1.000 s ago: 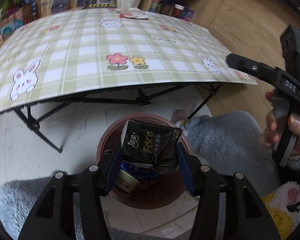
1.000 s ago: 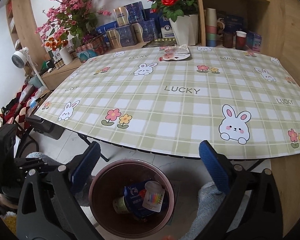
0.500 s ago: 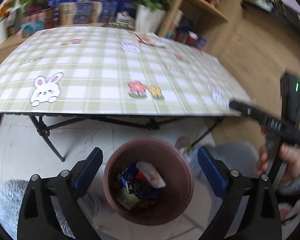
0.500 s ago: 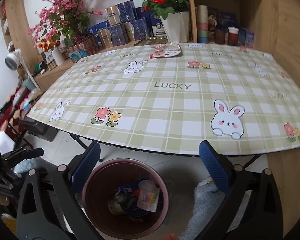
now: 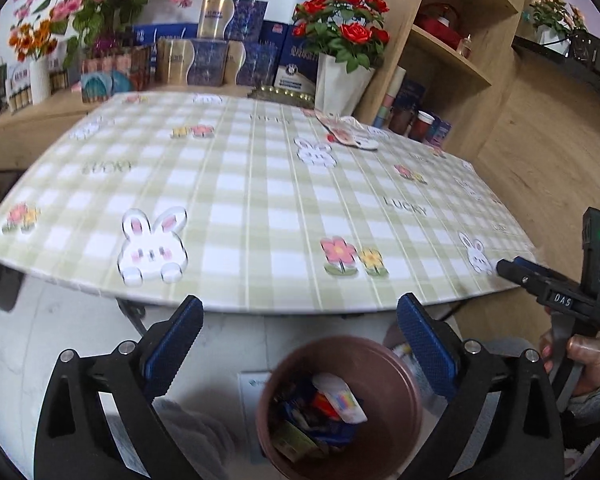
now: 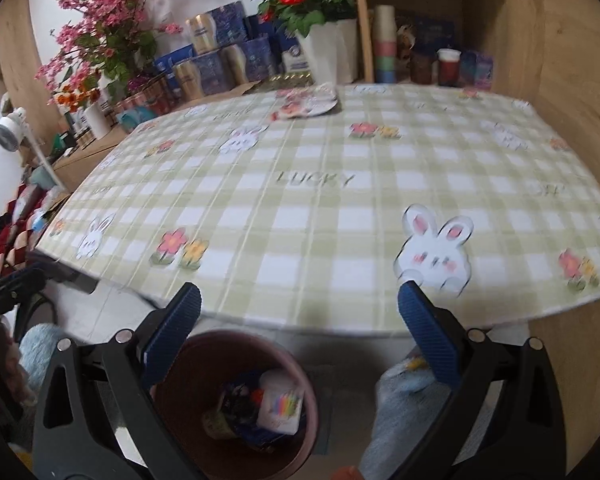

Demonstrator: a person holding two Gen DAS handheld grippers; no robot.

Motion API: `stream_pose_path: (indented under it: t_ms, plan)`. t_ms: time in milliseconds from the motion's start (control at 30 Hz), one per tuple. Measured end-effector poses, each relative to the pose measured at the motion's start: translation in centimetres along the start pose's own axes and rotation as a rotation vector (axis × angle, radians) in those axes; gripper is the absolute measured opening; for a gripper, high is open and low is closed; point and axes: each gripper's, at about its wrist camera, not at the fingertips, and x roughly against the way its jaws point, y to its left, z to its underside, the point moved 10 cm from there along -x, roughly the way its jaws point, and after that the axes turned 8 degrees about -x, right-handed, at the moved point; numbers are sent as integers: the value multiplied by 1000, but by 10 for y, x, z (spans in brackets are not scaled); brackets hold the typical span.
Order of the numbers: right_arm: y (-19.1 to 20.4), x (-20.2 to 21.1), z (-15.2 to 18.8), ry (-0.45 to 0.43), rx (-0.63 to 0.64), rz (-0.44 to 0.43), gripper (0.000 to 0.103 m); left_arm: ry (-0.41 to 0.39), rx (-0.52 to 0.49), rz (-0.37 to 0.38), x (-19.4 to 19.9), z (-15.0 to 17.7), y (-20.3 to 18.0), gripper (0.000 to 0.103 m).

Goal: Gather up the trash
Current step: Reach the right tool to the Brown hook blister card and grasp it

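Blue pads: ribbed blue faces line the inner sides of both pairs of black fingers.
Left gripper (image 5: 298, 344): fingers spread wide, nothing between them and nothing touched; the jaws have just been opening.
Left fingers (image 5: 172, 346): they frame the table's near edge at 12 o'clock and the bin at 6 o'clock.
Right gripper (image 6: 298, 340): fingers spread wide, empty, touching nothing.
Right fingers (image 6: 428, 340): one pad at 9 o'clock, the other at 3 o'clock of the gap, both clear of the table edge.
Right hand (image 5: 580, 360): seen at 4 o'clock in the left wrist view, wrapped round the other gripper's handle.
Bin (image 5: 396, 376): brown, round, on the floor under the table's near edge.
Trash in bin (image 5: 320, 412): a heap of wrappers and packets, a white one with rainbow stripes on top.
Trash on table (image 6: 308, 102): a white and red wrapper at the far side, at 12 o'clock, near the white flower pot (image 6: 332, 56).
Table (image 6: 324, 216): green and white check cloth with rabbits and flowers.
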Motion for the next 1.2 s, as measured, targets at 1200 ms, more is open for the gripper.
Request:
stream_pose_path:
  t_ms: [1200]
  plan:
    - [44, -358, -290, 114, 114, 89, 73, -99, -60, 25, -192, -174, 57, 95]
